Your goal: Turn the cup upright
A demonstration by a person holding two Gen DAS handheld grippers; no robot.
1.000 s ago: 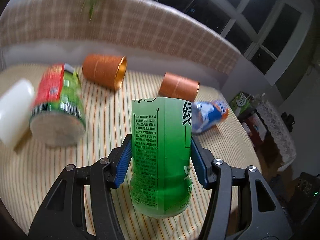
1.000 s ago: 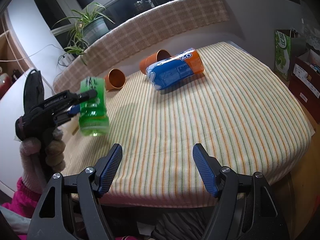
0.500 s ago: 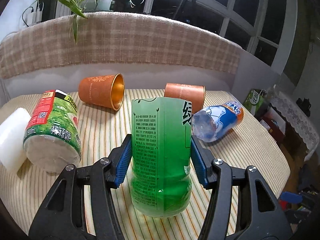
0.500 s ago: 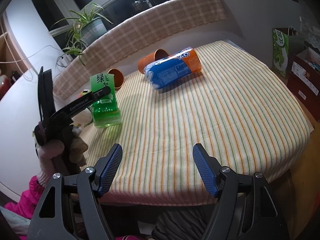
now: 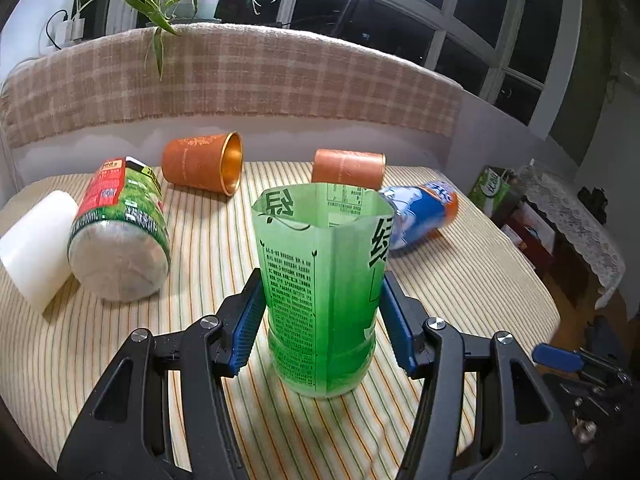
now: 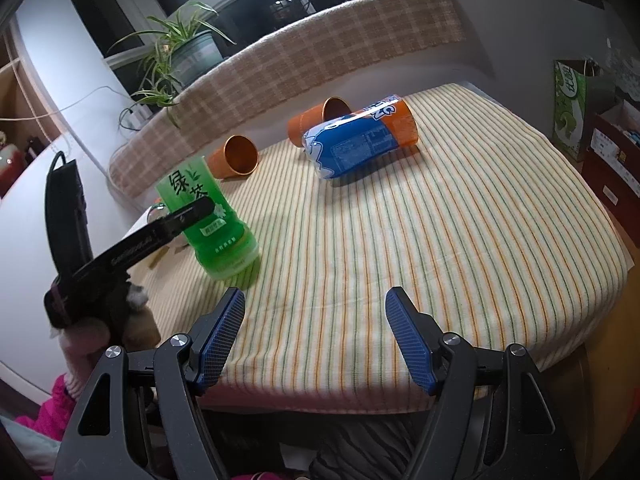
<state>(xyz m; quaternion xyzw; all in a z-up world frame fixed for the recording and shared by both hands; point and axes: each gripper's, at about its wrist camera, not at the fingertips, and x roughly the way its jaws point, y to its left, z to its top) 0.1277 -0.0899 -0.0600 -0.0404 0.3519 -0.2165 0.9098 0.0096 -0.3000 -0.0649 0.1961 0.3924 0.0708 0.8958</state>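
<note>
A: Green translucent plastic cup (image 5: 320, 304), cut from a bottle, stands mouth-up on the striped worktop (image 5: 460, 280), right of the toppled green-labelled jar (image 5: 120, 232).

B: Left claw (image 5: 320, 320) state?

A: Pads flank the cup, slight gaps showing. Suggest widening evenly, then retreating straight back without nudging. Right claw (image 6: 316, 336) gapes wide, holding nothing.

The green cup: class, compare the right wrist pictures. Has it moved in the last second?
Yes. The green cup has come down from the air, away from the orange cup, and now stands upright on the striped cloth.
</note>
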